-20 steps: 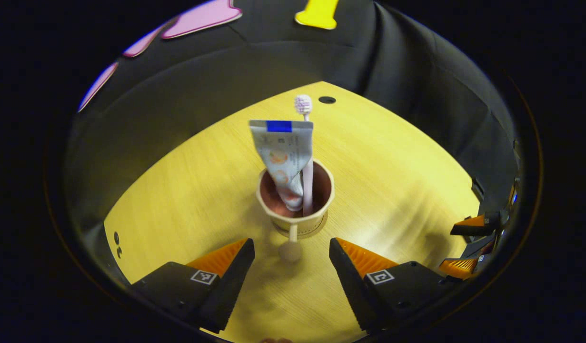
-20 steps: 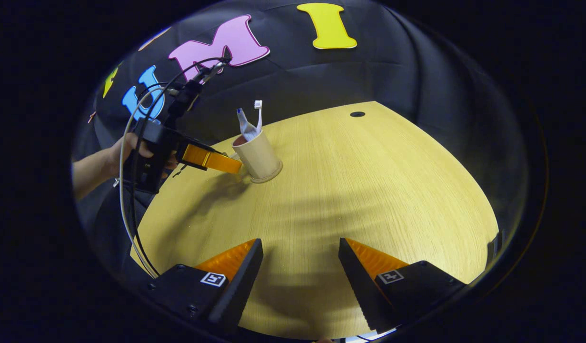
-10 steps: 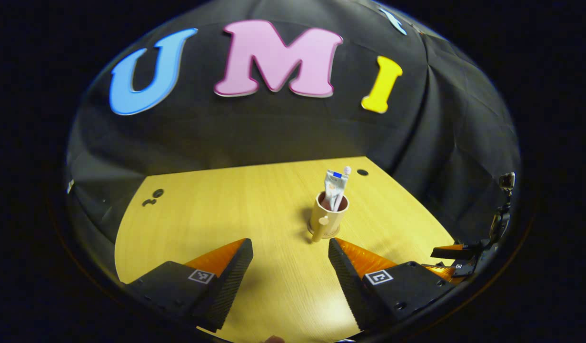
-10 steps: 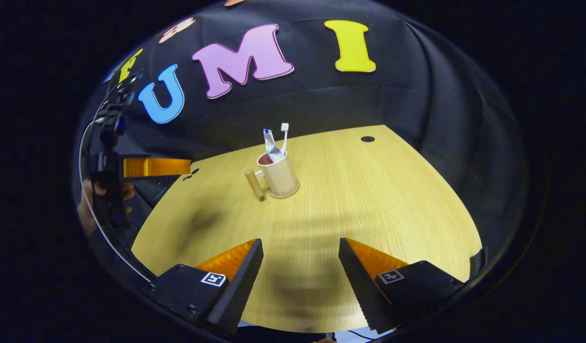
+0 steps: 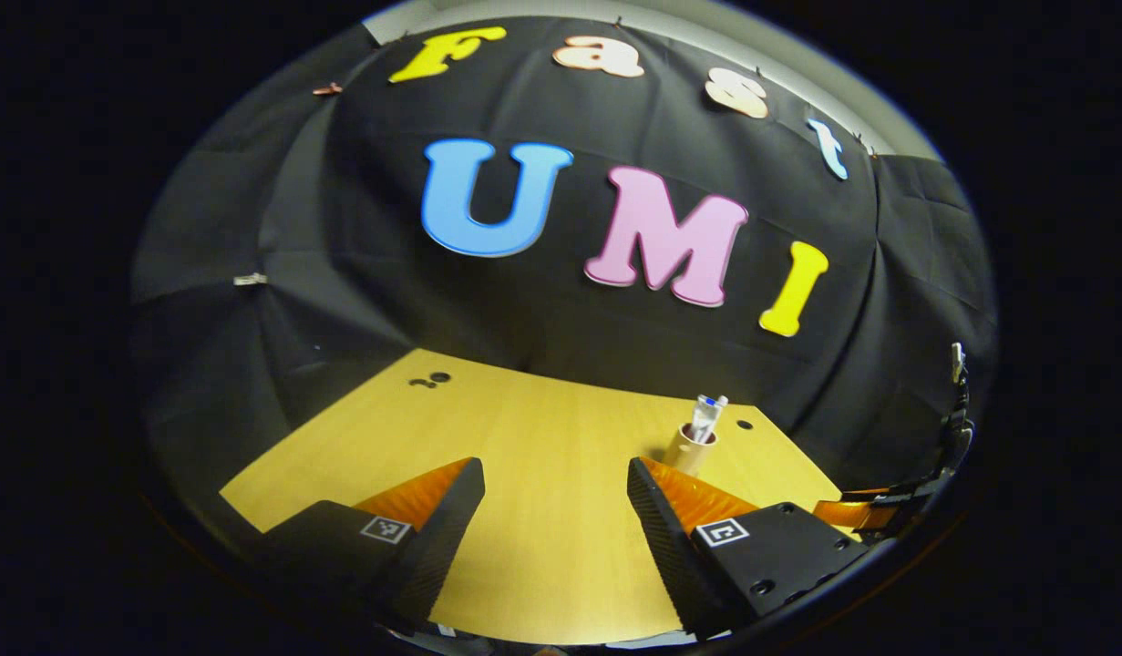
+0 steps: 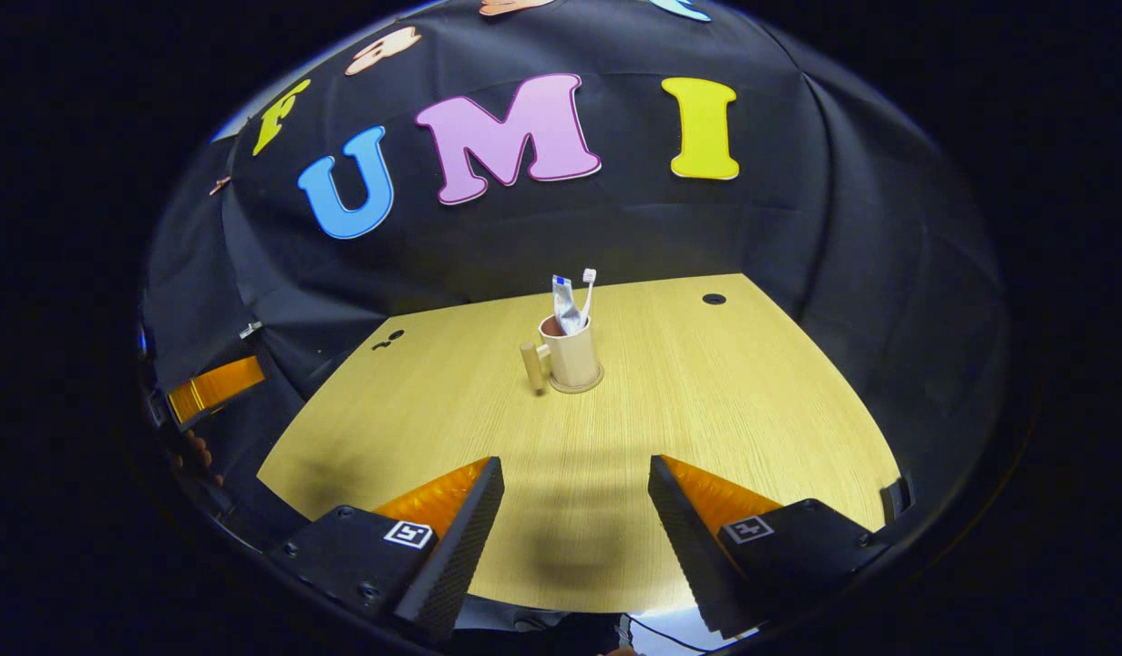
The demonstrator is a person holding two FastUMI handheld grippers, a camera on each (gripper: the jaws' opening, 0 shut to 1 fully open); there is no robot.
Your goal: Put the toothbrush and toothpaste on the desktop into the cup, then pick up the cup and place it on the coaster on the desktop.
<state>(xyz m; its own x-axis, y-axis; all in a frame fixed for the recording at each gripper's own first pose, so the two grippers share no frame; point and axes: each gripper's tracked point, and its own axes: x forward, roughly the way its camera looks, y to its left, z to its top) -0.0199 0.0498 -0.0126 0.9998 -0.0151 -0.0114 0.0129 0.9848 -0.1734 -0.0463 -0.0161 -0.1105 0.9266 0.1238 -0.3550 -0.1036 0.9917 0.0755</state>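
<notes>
cup [image 6: 571,353] stands upright on a round coaster [image 6: 576,384], straight ahead of the right gripper [image 6: 576,524] and well apart from it, almost on that gripper's centre line. its handle, a short peg ending in a rounded knob, points to that gripper's left. from the left gripper [image 5: 553,528] the same cup [image 5: 689,448] lies ahead and off to its right, partly hidden by the right finger. both stand well back; by my judgement the right gripper has the straighter line to it, though the handle faces the left side.

toothbrush [image 6: 587,293] and toothpaste tube [image 6: 564,304] stand in the cup, long axes near vertical, leaning a little on the rim; the bristle head is up, and the tube's flat crimped end is up with its cap end down inside.

both pairs of tongs are spread wide with nothing between the fingers.

the cup looks like smooth matte beige plastic or ceramic with a darker reddish inside; the coaster is a thin disc of similar tone, its edge just showing around the base. the desktop [image 6: 706,401] is pale wood-grain laminate with small dark holes near the back edge. judging from this, the task looks complete, with nothing left to carry.
</notes>
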